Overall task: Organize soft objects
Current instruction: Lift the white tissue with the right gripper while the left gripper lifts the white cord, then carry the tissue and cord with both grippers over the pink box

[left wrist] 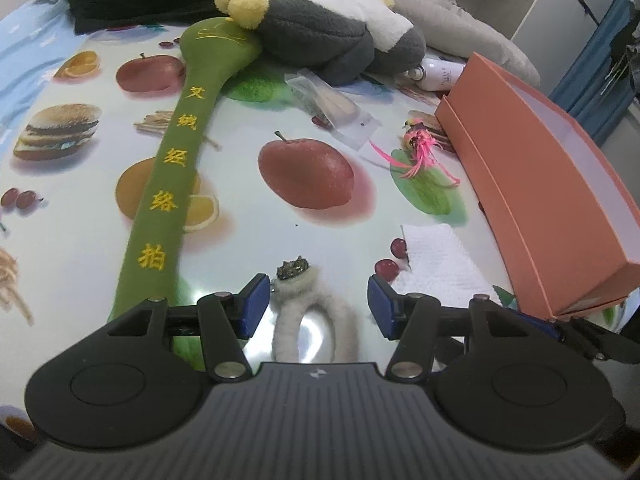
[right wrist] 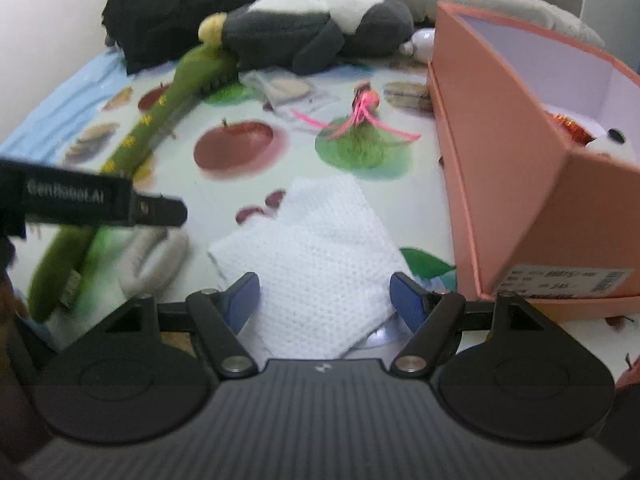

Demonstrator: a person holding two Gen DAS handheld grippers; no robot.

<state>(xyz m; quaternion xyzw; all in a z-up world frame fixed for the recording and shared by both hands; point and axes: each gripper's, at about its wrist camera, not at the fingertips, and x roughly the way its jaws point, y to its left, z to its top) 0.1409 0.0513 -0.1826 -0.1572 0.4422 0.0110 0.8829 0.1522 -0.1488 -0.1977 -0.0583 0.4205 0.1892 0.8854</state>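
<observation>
**Two open grippers, two light things that can slip**

The left gripper (left wrist: 318, 306) stands open, its blue pads on either side of a fluffy white wool loop with a small dark ornament (left wrist: 298, 304) that lies on the glossy fruit-print tabletop (left wrist: 248, 208). The pads do not press on it yet. The loop is thin and soft, so the pads may close on one strand only, or catch the ornament, and then it can twist out or drag over the smooth surface. The long green fabric massage bat with yellow embroidered characters (left wrist: 168, 188) lies just beside the left pad and could be pinched along with the loop.

The right gripper (right wrist: 324, 300) is also open, above a white embossed paper towel (right wrist: 308, 260) that lies flat. I judge that a flat sheet gives little to hold: the pads may slide over it, or crumple it and push it away.

The open orange cardboard box (right wrist: 516, 208) stands just to the right, with something white and orange already inside. Its wall is tall, so a held thing carried low may strike the rim. This view is blurred, so the fine contact is uncertain.
</observation>
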